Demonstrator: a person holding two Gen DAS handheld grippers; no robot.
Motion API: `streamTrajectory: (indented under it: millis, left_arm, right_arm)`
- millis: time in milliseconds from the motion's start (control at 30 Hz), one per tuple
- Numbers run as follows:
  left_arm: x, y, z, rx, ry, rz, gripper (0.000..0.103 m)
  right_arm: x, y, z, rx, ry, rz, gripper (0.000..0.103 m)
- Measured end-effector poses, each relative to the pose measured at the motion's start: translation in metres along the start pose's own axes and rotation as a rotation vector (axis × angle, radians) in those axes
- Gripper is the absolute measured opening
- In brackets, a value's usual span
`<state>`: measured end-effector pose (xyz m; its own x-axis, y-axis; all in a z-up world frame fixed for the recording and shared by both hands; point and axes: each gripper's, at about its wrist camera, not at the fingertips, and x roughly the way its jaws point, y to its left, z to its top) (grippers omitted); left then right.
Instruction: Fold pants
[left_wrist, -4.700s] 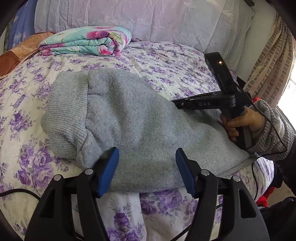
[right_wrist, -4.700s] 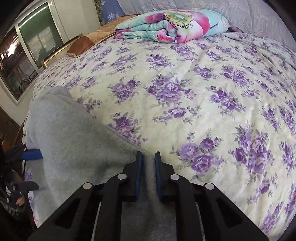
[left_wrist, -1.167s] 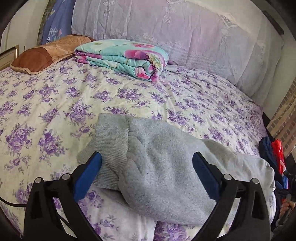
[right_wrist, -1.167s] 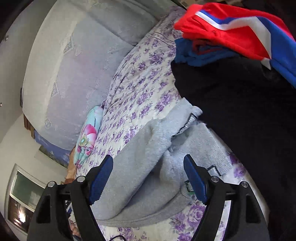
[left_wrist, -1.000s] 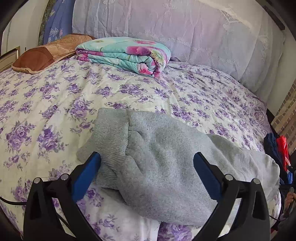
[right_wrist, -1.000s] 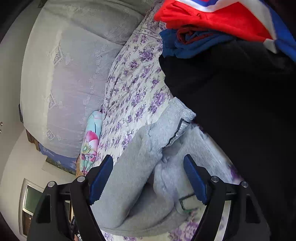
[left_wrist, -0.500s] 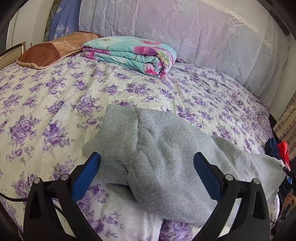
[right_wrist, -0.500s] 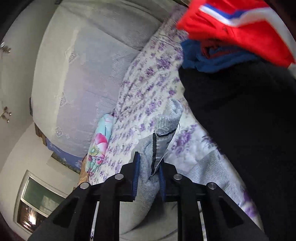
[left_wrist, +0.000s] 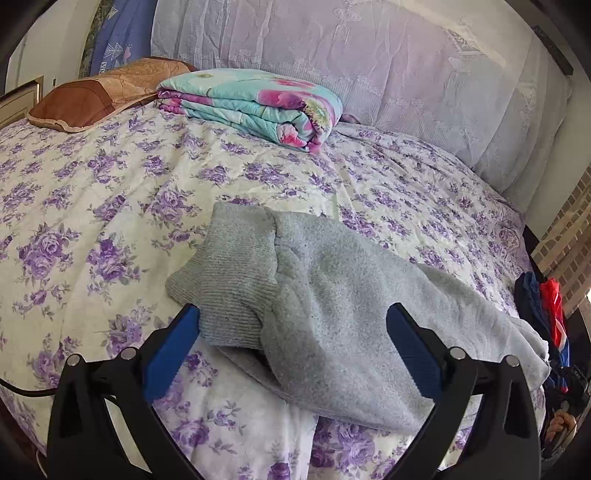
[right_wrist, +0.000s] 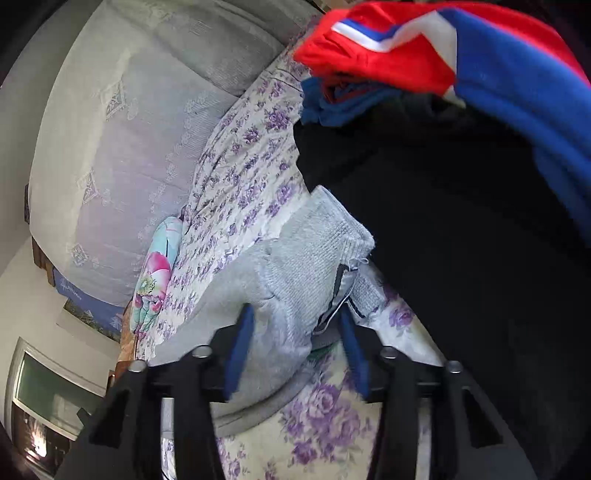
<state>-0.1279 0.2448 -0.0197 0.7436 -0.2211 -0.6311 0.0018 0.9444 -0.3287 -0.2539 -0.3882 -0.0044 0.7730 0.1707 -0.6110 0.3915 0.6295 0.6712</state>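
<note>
Grey knit pants (left_wrist: 332, 306) lie in a folded heap on the purple-flowered bed cover (left_wrist: 110, 192), ribbed cuff towards the left. My left gripper (left_wrist: 291, 347) is open wide and empty, its blue pads on either side of the near edge of the pants. In the right wrist view the ribbed waistband end of the pants (right_wrist: 314, 258) lies at the bed's edge. My right gripper (right_wrist: 295, 347) is open, its blue pads apart on either side of that end, holding nothing.
A folded turquoise floral quilt (left_wrist: 258, 107) and a brown pillow (left_wrist: 96, 96) lie near the padded headboard (left_wrist: 388, 62). A pile of black, blue and red clothes (right_wrist: 461, 147) sits right beside the waistband end; it also shows in the left wrist view (left_wrist: 546, 314).
My right gripper was shut on the waistband end half a second ago; it has opened and let it drop on the bed. The left gripper stayed open, drifting slightly.
</note>
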Motion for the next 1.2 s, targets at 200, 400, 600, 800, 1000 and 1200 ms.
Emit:
streamTrajectory:
  millis: [200,400,600,800,1000,1200]
  left_arm:
    - [-0.008,-0.021,0.001,0.048,-0.005,-0.045,0.098]
    - [-0.003,-0.055,-0.004,0.141,0.001,0.022,0.098]
    - [-0.011,-0.042,-0.003,0.085,-0.027,-0.004,0.098]
    - [-0.021,-0.018,-0.005,0.051,-0.037,0.017,0.098]
    - [-0.026,0.002,-0.012,-0.008,-0.040,0.002,0.098]
    - [-0.037,0.011,-0.013,-0.025,-0.051,-0.009,0.098]
  right_arm:
    - [0.007,-0.009,-0.018,0.060,0.106,0.070,0.064]
    - [0.043,0.000,-0.010,0.109,0.045,0.090,0.089]
    - [0.038,0.014,-0.006,0.019,-0.083,0.163,0.024]
    - [0.012,0.088,-0.009,-0.337,-0.223,0.050,0.021]
    - [0.028,0.211,-0.074,-0.956,-0.333,-0.138,0.021]
    - [0.120,0.265,-0.203,-1.554,-0.114,-0.237,0.021]
